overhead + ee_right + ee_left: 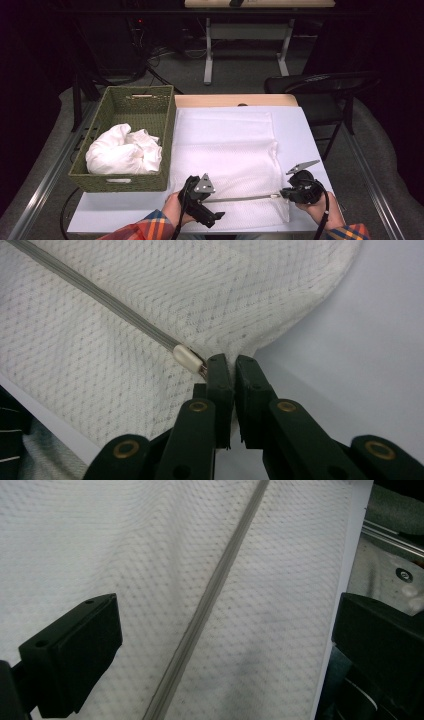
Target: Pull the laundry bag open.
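My right gripper (229,365) pinches the near right corner of the white cloth (225,150) spread on the table. My left gripper (202,197) hangs open over the near edge, its jaws astride the cloth's grey stripe (210,600), which runs left to right between my hands. The near left corner lies closest to my left gripper.

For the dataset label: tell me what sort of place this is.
Probably a lab or recording workspace set up for laundry folding: a white table with a white towel spread on it, a woven basket of crumpled white cloth, and a workbench over tangled cables behind.
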A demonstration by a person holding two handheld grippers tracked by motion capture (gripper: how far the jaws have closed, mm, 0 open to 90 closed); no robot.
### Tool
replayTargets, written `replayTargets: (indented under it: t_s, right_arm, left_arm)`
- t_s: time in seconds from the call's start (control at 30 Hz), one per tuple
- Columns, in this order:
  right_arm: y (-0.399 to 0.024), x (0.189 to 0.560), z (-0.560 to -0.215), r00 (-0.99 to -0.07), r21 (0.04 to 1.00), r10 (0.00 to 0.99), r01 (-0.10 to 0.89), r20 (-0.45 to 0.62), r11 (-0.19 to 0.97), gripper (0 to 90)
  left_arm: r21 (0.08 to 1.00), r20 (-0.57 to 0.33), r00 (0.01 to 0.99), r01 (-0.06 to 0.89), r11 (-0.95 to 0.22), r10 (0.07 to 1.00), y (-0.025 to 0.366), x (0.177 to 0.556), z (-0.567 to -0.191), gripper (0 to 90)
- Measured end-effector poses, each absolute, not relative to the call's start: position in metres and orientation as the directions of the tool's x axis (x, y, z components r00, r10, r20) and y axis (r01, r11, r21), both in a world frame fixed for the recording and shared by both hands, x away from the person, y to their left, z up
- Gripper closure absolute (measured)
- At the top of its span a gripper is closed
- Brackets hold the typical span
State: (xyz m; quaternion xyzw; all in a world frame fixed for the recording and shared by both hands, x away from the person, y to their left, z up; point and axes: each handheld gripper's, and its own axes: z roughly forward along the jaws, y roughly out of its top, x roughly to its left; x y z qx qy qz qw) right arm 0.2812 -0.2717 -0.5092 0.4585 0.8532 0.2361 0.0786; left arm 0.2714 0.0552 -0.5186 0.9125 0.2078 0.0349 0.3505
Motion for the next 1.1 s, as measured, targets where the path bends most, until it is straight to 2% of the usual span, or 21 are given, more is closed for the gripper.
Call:
replayTargets:
  t_s: [0.93,1.1]
  right_arm:
    - [-0.273,0.279,-0.507,-0.575,0.498,0.813,0.734,0.093,0.462,86.0]
    - [-0.273,0.279,-0.505,-0.576,0.502,0.813,0.731,0.091,0.462,86.0]
  left_arm:
    - [0.631,-0.118,0.965,0.256,-0.733,0.235,-0.033,0.278,-0.528,0.0]
    - [0.636,-0.121,0.971,0.237,-0.734,0.208,-0.048,0.280,-0.527,4.5]
